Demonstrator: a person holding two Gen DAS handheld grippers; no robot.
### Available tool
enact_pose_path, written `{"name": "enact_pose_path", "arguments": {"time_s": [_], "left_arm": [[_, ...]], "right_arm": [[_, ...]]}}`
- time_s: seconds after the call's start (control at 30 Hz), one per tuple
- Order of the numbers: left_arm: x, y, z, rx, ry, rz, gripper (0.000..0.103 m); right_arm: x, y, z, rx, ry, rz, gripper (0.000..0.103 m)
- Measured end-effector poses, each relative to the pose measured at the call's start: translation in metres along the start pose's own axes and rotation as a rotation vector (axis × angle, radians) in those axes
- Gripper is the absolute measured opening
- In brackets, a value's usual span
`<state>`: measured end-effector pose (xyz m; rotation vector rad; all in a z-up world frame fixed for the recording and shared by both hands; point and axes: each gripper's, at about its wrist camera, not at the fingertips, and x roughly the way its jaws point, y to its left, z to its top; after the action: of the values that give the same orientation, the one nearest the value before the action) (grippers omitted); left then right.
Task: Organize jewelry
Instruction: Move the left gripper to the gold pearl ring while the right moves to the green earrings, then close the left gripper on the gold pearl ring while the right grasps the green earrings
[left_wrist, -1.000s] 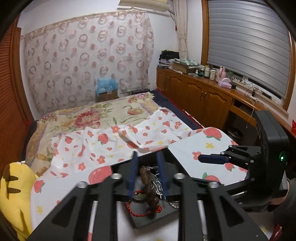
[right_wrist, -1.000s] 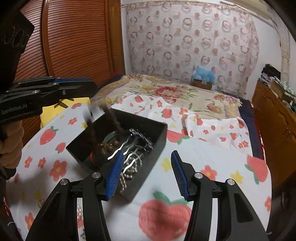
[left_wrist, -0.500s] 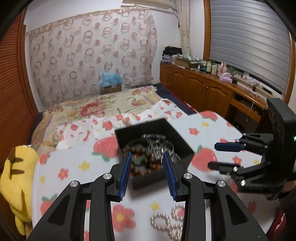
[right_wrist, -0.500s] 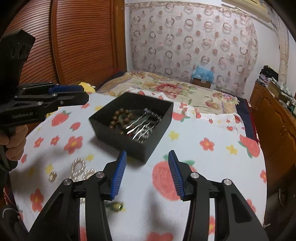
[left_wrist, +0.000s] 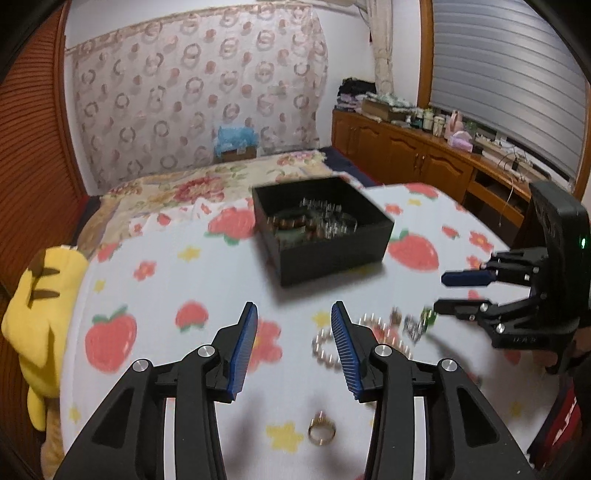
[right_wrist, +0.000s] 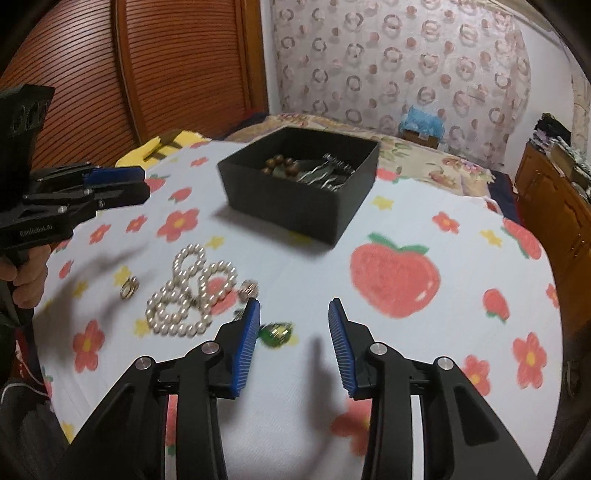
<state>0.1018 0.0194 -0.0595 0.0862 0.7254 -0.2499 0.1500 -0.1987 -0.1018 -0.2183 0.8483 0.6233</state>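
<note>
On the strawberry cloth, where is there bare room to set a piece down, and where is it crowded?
Bare cloth runs right of the black box, around the big strawberry print. Another free patch lies left of the box toward the yellow plush. Crowded: in front of the box, where the pearl necklace, two gold rings and a green piece lie close.

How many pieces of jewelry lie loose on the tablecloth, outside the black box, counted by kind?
Pearl necklace: 1
Gold rings: 2 (one left of the pearls, one right)
Green piece: 1
Total: 4
</note>
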Motion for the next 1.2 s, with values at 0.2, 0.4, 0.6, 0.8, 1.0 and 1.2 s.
{"name": "enact_pose_path", "arguments": {"time_s": [0.2,0.4,0.6,0.8,1.0,1.2], "left_arm": [[0.003,0.000,-0.033,-0.003,0.059,-0.004,0.040],[0.002,0.001,-0.049,-0.015,0.085,-0.021,0.047],[0.002,-0.005,-0.057,0.000,0.106,-0.031,0.049],[0.001,-0.009,-0.061,0.012,0.122,-0.035,0.049],[0.004,-0.010,-0.062,0.020,0.133,-0.035,0.049],[0.008,-0.014,-0.063,0.032,0.141,-0.034,0.049]], "right_arm": [[0.009,0.012,-0.004,-0.039,0.031,0.001,0.041],[0.015,0.016,-0.002,-0.066,0.050,-0.019,0.040],[0.017,0.017,-0.001,-0.078,0.054,-0.018,0.026],[0.016,0.018,-0.001,-0.079,0.051,-0.022,0.026],[0.011,0.017,0.001,-0.077,0.042,-0.025,0.026],[0.007,0.016,0.001,-0.081,0.038,-0.027,0.026]]}}
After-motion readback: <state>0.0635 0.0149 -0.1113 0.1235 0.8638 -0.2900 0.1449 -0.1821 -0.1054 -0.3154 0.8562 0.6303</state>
